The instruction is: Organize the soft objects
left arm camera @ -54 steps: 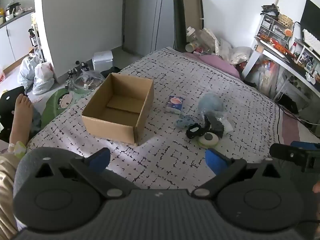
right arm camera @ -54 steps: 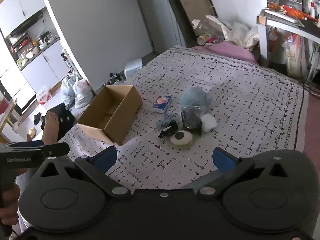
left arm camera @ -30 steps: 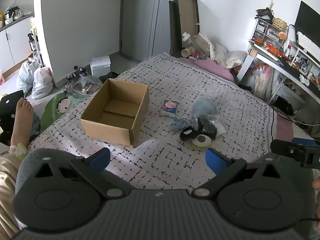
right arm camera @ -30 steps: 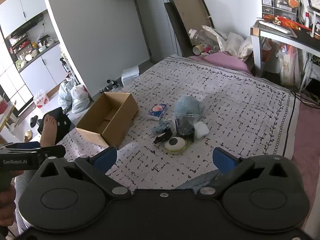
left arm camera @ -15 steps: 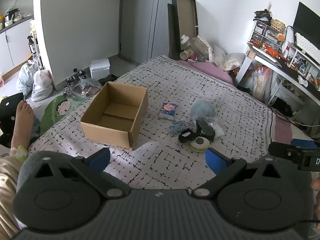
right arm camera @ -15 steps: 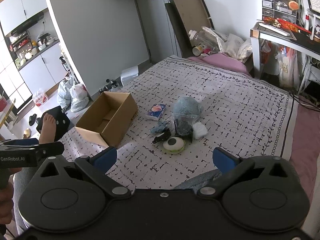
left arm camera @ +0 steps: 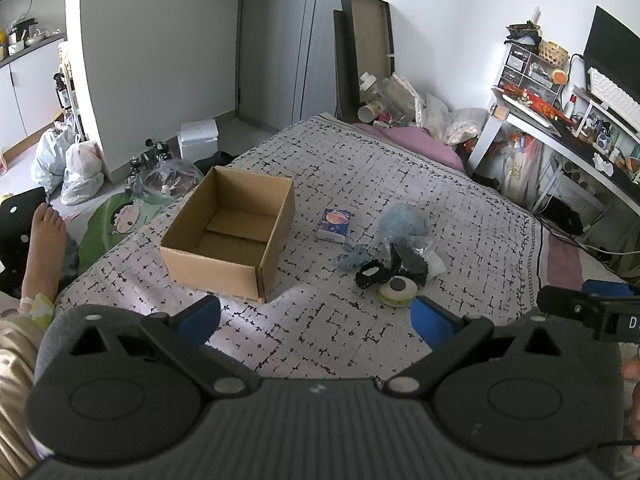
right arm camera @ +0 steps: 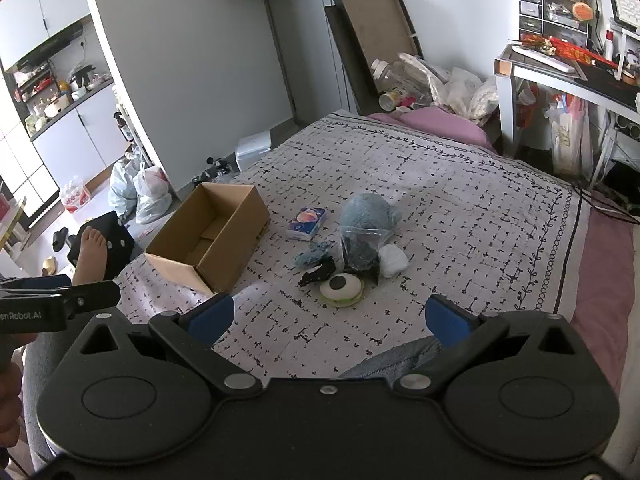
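Several soft items point(right arm camera: 352, 256) overlapping, indistinct

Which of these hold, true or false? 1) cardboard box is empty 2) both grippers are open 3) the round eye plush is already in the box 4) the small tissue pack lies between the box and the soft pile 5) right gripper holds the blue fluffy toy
1) The cardboard box is empty: true, only its bare bottom shows.
2) The left gripper and the right gripper are both open: true, each has its fingers spread wide with nothing between them.
3) The round eye plush is in the box: false, it lies on the bedspread at the near edge of the pile.
4) The tissue pack lies between the box and the pile: true.
5) The right gripper holds the blue fluffy toy: false, the toy rests on the bedspread, untouched.
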The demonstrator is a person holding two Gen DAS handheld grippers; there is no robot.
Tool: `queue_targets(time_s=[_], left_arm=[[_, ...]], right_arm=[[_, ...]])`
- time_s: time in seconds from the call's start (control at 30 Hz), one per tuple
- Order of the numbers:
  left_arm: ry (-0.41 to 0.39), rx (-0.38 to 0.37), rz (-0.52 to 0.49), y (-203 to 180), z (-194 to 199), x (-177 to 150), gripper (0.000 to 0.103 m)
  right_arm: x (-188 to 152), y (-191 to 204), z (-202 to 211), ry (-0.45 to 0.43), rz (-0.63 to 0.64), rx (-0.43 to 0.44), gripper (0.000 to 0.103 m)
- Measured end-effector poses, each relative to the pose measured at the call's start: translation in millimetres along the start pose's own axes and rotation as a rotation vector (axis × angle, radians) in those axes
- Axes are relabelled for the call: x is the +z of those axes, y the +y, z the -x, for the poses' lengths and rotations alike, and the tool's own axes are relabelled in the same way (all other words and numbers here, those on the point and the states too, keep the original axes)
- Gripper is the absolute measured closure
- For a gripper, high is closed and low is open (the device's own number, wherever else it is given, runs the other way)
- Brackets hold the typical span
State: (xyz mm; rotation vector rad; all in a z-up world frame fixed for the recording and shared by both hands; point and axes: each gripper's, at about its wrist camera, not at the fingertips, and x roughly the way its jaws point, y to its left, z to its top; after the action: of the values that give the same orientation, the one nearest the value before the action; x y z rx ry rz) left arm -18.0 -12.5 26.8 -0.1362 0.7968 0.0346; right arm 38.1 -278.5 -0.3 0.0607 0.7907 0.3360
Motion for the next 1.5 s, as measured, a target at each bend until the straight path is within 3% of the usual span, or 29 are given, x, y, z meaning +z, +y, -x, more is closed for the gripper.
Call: queue_targets(time_s=[0.93,1.5], left_arm=[[-0.015,-0.011,0.034,8.3,-5.3,-5.5,0.002],[-0.007,-0.038,0.03,7.5,-39.4,2.2,0.002]], right_arm=[[0.1,6.7,-3.6,-0.009,0.012,0.011,0.0],[1.5,-5.4,-39.4,0.033,-0.029,0.014,0.0]])
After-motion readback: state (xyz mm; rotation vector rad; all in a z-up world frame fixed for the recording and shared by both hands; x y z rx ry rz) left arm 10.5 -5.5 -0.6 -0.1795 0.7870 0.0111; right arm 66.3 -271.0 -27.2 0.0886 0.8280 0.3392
